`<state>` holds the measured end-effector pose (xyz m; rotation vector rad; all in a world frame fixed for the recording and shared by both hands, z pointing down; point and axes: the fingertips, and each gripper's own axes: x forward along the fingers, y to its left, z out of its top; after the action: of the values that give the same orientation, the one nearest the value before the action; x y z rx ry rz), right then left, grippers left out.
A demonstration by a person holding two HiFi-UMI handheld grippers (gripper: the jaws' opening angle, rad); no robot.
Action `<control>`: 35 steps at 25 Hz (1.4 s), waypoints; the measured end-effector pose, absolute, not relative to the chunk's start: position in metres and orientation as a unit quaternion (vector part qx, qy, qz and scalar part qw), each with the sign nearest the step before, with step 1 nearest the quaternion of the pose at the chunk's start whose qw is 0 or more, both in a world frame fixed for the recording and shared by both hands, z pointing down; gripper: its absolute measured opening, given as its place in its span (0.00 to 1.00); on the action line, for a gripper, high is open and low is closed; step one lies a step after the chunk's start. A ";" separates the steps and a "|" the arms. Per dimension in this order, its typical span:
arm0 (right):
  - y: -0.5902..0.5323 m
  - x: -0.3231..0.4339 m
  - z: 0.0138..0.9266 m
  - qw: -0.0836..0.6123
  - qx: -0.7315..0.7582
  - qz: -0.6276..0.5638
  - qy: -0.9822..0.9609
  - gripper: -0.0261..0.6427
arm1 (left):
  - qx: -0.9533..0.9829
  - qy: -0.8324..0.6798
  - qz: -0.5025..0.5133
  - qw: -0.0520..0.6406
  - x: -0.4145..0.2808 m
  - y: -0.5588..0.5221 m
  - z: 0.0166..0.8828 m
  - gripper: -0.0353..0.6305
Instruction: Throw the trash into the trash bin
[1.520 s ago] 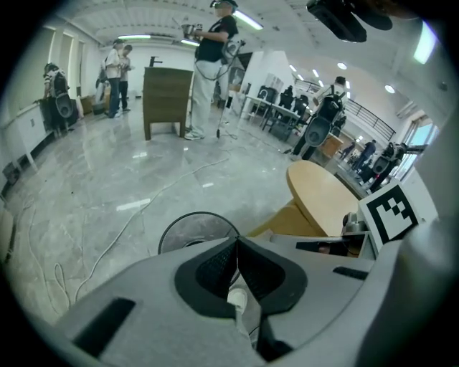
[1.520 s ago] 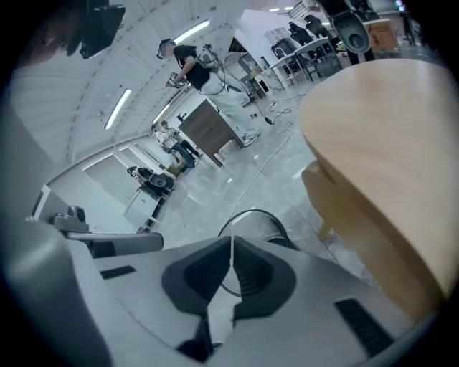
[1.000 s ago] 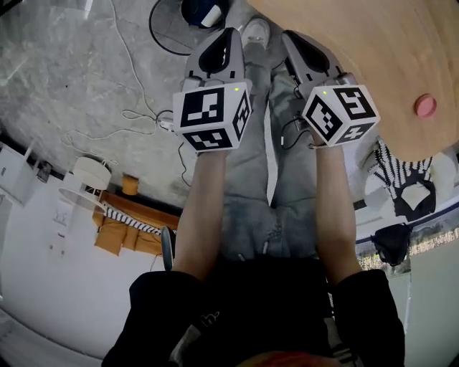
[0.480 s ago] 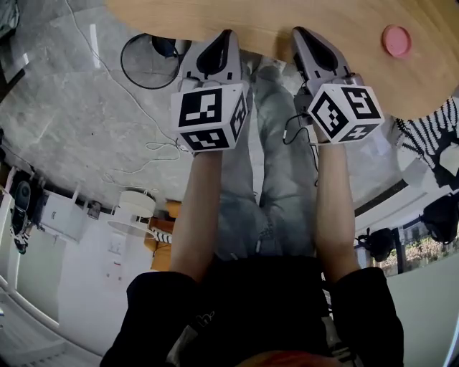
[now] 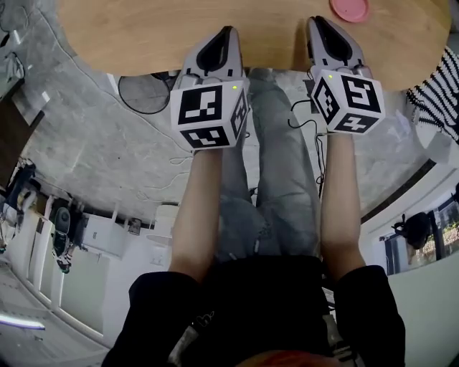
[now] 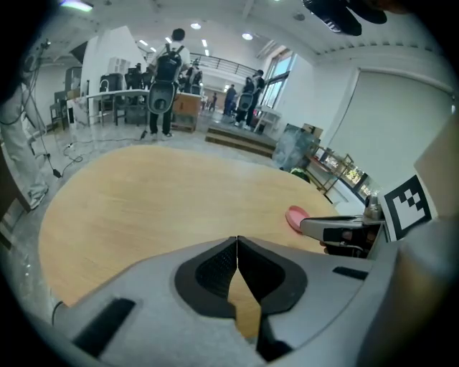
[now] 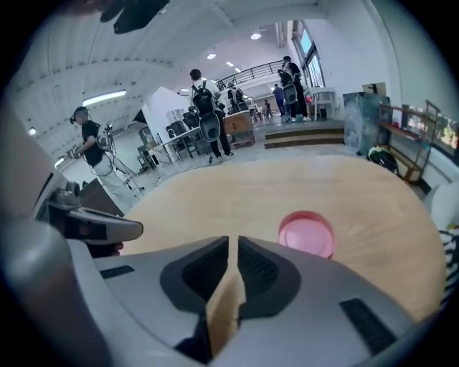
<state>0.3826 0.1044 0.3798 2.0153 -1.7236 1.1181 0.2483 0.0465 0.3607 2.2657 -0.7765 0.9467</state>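
A small round pink disc [image 5: 349, 8] lies on a light wooden table [image 5: 143, 36], just right of my right gripper's tip. My left gripper [image 5: 228, 32] and right gripper [image 5: 318, 21] are held side by side over the table's near edge, pointing forward and down. In the left gripper view the left gripper [image 6: 237, 240] is shut with nothing in it, and the pink disc [image 6: 296, 217] lies to its right. In the right gripper view the right gripper [image 7: 233, 240] is shut and empty, with the pink disc [image 7: 307, 233] just ahead and right. No trash bin is in view.
A round fan base [image 5: 143, 93] and loose cables lie on the grey floor under the table's edge. A striped object [image 5: 439, 93] is at the right. Beyond the table, people with backpacks [image 6: 166, 79] stand by desks, near steps [image 7: 315, 136].
The person has turned towards the table. It moved from the upper right to span the top of the head view, under both gripper tips. Both grippers stayed shut and side by side.
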 end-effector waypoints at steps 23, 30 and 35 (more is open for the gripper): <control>0.107 0.428 0.434 0.390 0.616 0.306 -0.612 0.06 | 0.824 -0.321 0.360 0.297 0.230 0.058 0.378 0.07; 0.100 0.395 0.407 0.290 0.627 0.349 -0.633 0.06 | 0.809 -0.365 0.340 0.310 0.192 0.052 0.366 0.07; 0.081 0.340 0.386 0.248 0.610 0.351 -0.666 0.06 | 0.797 -0.395 0.320 0.326 0.154 0.053 0.366 0.07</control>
<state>0.3401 0.0814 0.3862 1.6613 -1.8152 0.9568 0.1542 0.0531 0.3664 2.0878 -1.0357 0.8388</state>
